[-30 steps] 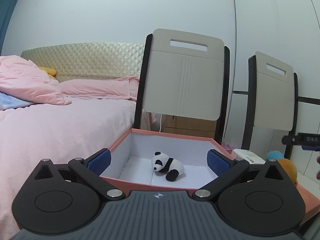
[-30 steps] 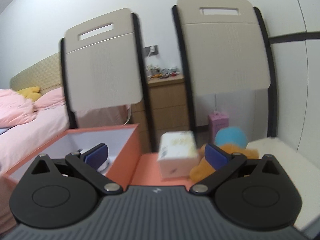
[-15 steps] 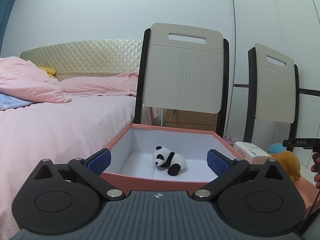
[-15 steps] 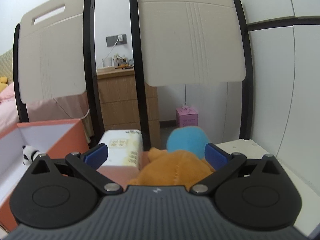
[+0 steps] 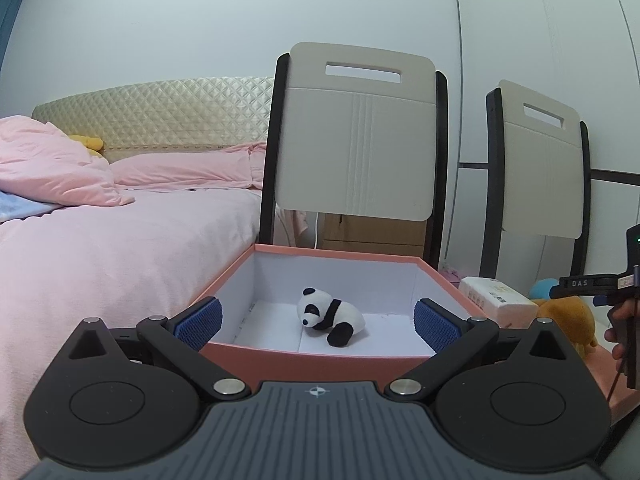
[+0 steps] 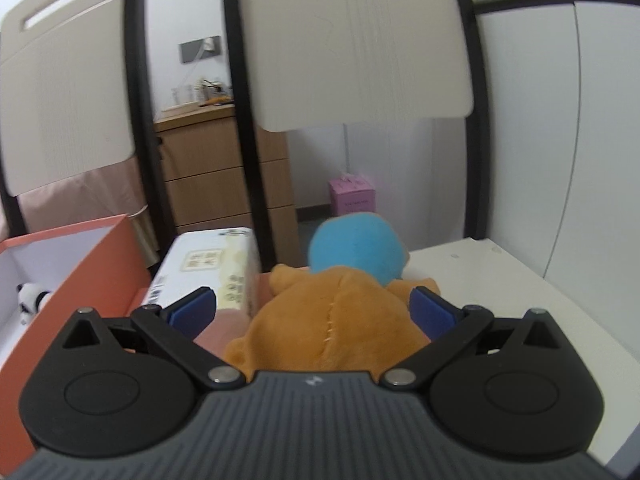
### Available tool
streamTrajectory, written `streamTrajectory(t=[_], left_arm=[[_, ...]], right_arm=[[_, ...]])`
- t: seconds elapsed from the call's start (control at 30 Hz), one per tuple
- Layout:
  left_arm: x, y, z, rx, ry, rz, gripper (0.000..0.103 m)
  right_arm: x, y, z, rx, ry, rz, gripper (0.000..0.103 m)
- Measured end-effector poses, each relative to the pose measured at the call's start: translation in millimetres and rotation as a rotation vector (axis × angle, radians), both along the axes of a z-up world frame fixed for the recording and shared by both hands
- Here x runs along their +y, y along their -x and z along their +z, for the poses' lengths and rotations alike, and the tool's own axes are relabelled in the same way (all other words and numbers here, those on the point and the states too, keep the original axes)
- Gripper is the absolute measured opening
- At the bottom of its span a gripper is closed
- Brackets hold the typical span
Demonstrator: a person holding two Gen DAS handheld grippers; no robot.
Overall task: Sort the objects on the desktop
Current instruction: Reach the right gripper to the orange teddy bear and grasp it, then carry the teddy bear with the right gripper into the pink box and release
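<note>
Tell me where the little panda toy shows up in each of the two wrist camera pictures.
Left wrist view: the panda toy lies centre frame on the white floor of the orange box, between the open left gripper's fingers.
Right wrist view: the panda toy peeks in at the far left edge, inside the same box.
Shared landmark: the white tissue pack beside the box.

Both views are evenly, softly lit with a cool cast; shadows are faint; no glare is seen; straight lines are bowed by fisheye distortion; the right wrist view is slightly motion-blurred.
</note>
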State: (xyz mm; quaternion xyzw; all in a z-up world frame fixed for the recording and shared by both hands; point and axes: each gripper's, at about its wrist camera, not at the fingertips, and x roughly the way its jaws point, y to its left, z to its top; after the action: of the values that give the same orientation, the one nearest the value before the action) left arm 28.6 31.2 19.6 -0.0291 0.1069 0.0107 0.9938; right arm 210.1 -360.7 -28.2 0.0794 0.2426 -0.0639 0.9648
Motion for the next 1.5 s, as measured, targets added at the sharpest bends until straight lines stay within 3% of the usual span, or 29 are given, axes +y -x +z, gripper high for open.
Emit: streamTrajectory(t=[0.27, 0.43, 0.5, 0.57, 0.7, 0.97, 1.23, 1.5], left_arm=[[-0.1, -0.2, 0.2, 0.004, 0.004, -0.007, 0.103], [-1.0, 0.6, 0.2, 0.003, 0.0, -0.007, 0.103], [-1.1, 0.8, 0.2, 0.001, 0.0, -0.007, 0.103], [-1.1, 1.4, 0.4, -0.001, 0.0, -0.006, 0.103], [-2.5, 2.3, 0.2, -0.003, -0.002, -0.008, 0.103], [-0.4, 3.3, 3.0, -0.006, 0.007, -0.008, 0.103], [5.5, 5.6, 7.6, -0.021, 0.027, 0.0, 0.103], [9.4, 7.7, 10.5, -0.043, 0.018, 0.027, 0.103]], right_arm=[[-4.5, -24.6, -23.3, 0.1, -0.002, -0.04, 0.103], [-15.0, -26.6, -26.1, 0.111, -0.07, -0.044, 0.101], [-18.6, -25.4, -24.9, 0.116, -0.099, -0.044, 0.086], [-20.3, -22.4, -22.0, 0.116, -0.115, -0.044, 0.077], [-21.2, -9.4, -13.6, 0.09, -0.141, -0.045, 0.07], [-10.5, 26.1, 22.5, -0.019, -0.125, -0.04, 0.07], [14.3, 46.2, 83.1, -0.104, -0.088, 0.02, 0.07], [103.7, 22.8, 136.6, -0.129, -0.085, 0.274, 0.072]])
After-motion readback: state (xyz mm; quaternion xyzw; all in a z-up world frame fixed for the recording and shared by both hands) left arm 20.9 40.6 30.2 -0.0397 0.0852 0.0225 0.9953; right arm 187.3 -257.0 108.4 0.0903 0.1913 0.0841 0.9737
